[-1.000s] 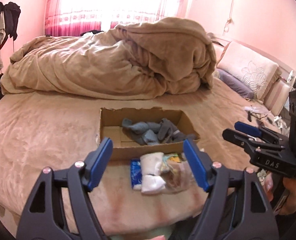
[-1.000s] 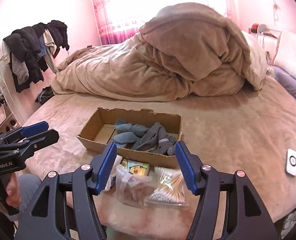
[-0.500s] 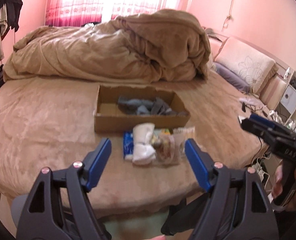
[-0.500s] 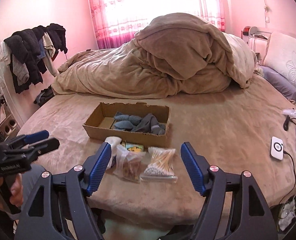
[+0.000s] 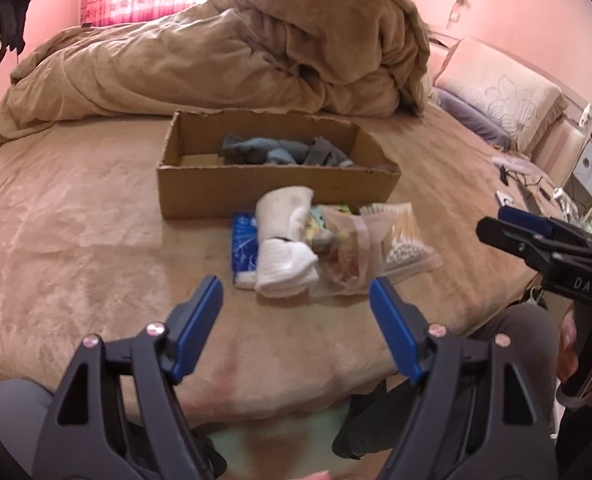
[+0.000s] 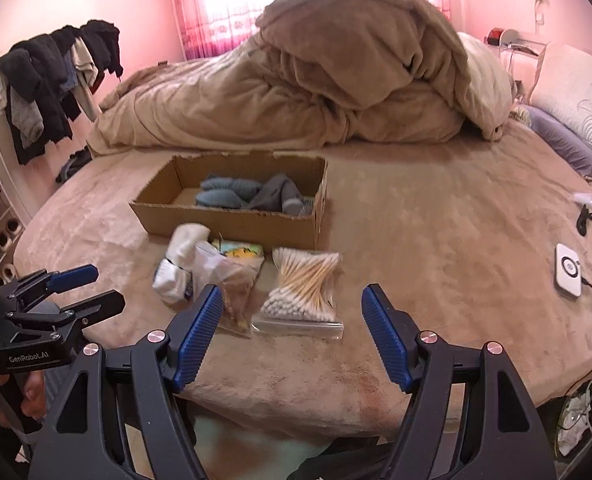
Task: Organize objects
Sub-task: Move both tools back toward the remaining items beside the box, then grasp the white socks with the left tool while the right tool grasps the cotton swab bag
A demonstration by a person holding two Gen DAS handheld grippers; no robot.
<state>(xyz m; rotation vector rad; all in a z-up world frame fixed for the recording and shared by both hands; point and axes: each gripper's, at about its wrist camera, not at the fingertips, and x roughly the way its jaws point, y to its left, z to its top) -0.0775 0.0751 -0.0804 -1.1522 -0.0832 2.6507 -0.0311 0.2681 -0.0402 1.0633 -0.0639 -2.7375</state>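
Observation:
An open cardboard box on the bed holds grey-blue socks. In front of it lie rolled white socks, a blue packet, a clear snack bag and a bag of cotton swabs. My left gripper is open just short of the white socks, with nothing between its fingers. My right gripper is open too, its tips level with the near ends of the cotton swabs and the snack bag, touching neither. A yellow-green packet lies against the box.
A heaped tan duvet fills the far side of the bed. Pillows lie at the right. A white charging pad with cables sits near the right edge. Clothes hang at the left wall. The bed's near edge is just below both grippers.
Both grippers have drawn back from the pile and sunk lower, so the items that lay between the fingers now lie ahead of them. The right jaws have widened a little.

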